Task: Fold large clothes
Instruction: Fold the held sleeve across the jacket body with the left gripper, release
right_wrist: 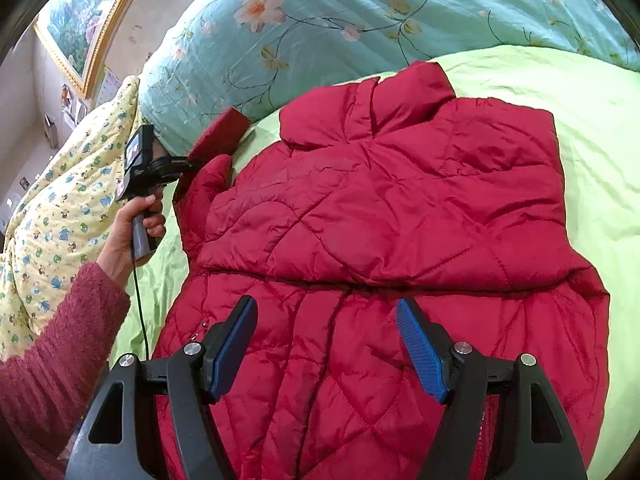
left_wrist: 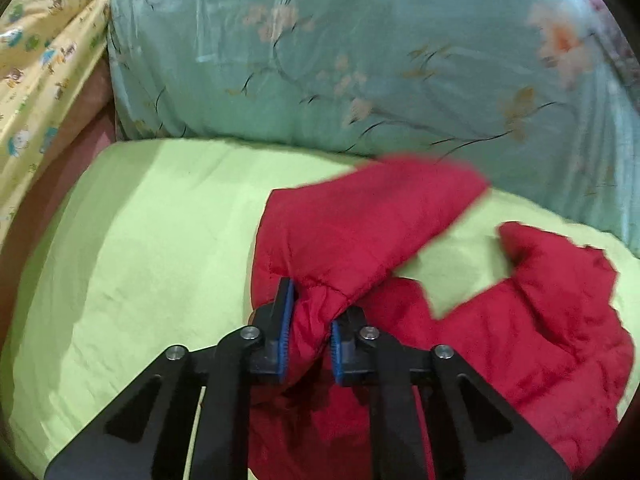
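A red quilted jacket [right_wrist: 384,216] lies spread on a lime-green sheet [right_wrist: 592,128], collar toward the far side. My left gripper [left_wrist: 310,324] is shut on the jacket's left sleeve [left_wrist: 360,232] and holds it lifted off the sheet; the sleeve's cuff end points up and to the right. In the right wrist view the left gripper [right_wrist: 192,165] shows at the jacket's left edge, held by a hand, pinching that sleeve [right_wrist: 224,132]. My right gripper [right_wrist: 326,320] is open and empty, hovering over the jacket's lower body [right_wrist: 340,380].
A teal floral quilt [right_wrist: 320,12] is piled along the far side of the bed. A yellow cartoon-print blanket [right_wrist: 60,216] lies at the left. A framed picture [right_wrist: 84,20] hangs on the wall at upper left.
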